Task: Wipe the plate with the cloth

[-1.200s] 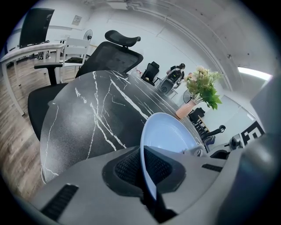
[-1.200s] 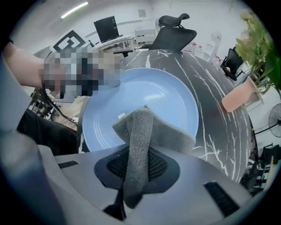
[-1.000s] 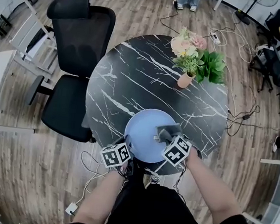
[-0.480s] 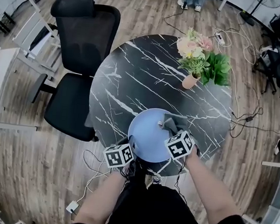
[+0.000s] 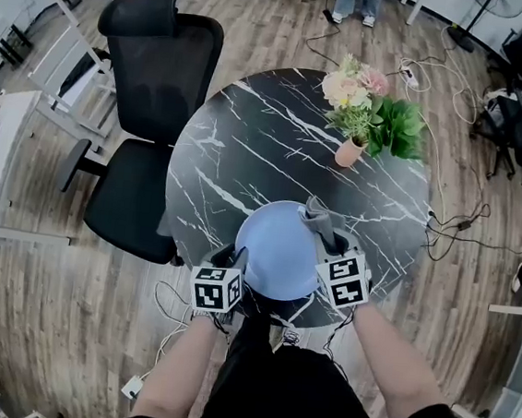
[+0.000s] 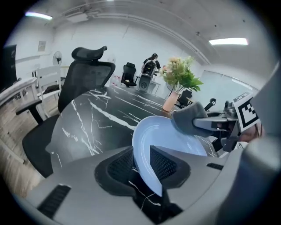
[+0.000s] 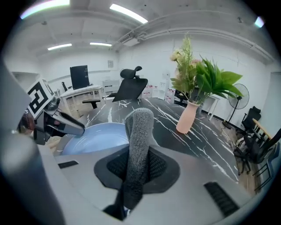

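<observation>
1. Counter (image 5: pixel 249 147): round, black with white veining. Work is kept at its near edge, judged to be so that both hands reach it without stretching.
2. Office chair (image 5: pixel 154 81): stands at the left side of the counter, apart from the work and not involved.
3. Plate (image 5: pixel 275 251): pale blue, at the near edge of the counter, between the two grippers. Its near-left rim is turned toward the left gripper (image 6: pixel 141 162), judged to be so that it can be steadied from one side and wiped from the other. Whether it lies flat or is tipped up cannot be determined.
4. Vase of flowers (image 5: pixel 346 150): set at the far right, well apart from the plate; no obstruction is expected.
5. Left gripper: its fingers (image 6: pixel 120 165) have just been opening and are now spread. The plate's rim is seen between them but is not clamped. A release or a re-grip is inferred.
6. Right gripper (image 7: pixel 138 165): its fingers (image 7: pixel 160 165) are pinched on the cloth (image 7: pixel 139 132).
7. Cloth: grey, folded into a thick strip that stands out past the fingertips, judged to be so that padding, not the fingers, meets the plate. It is held over the plate's far-right rim; contact is not confirmed.
</observation>
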`<state>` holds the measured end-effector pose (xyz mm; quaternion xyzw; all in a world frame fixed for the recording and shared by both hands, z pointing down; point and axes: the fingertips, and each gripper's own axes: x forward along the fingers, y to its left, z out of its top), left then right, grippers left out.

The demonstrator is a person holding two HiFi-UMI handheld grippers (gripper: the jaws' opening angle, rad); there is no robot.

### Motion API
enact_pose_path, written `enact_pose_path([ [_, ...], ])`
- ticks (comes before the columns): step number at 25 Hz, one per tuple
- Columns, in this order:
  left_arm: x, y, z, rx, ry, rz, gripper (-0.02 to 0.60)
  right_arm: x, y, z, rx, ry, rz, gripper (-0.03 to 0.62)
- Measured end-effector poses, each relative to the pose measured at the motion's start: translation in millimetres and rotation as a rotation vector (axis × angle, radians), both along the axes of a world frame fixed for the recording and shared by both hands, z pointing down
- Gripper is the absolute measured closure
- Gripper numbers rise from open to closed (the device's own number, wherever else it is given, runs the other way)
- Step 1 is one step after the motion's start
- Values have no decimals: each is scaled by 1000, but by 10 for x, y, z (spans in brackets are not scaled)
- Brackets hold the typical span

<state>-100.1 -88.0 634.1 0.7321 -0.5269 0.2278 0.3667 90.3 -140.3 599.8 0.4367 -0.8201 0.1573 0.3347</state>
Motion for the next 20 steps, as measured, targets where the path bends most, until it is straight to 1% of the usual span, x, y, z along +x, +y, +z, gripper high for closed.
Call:
enact_pose_path([
  [2,-13,-20,-158,60,-32,9,448,47,27,-96,26,-31,-9,536],
  [4,-19,-36,-340,125,-55,7,463,82,60,-206,53,-62,-17,536],
  [9,32,38,-802,262,-101,-7,536,141,204,-539,106,-137,-37,536],
  [12,96,137,-1070,324,-98,-23,555,205,298,-750,142,-175,-41,536],
  [15,191,262,-1319,376,-91,-23,560,271,406,-962,173,-217,-45,536],
  [20,346,521,-1674,442,-80,-25,563,406,633,-1213,205,-267,-53,536],
])
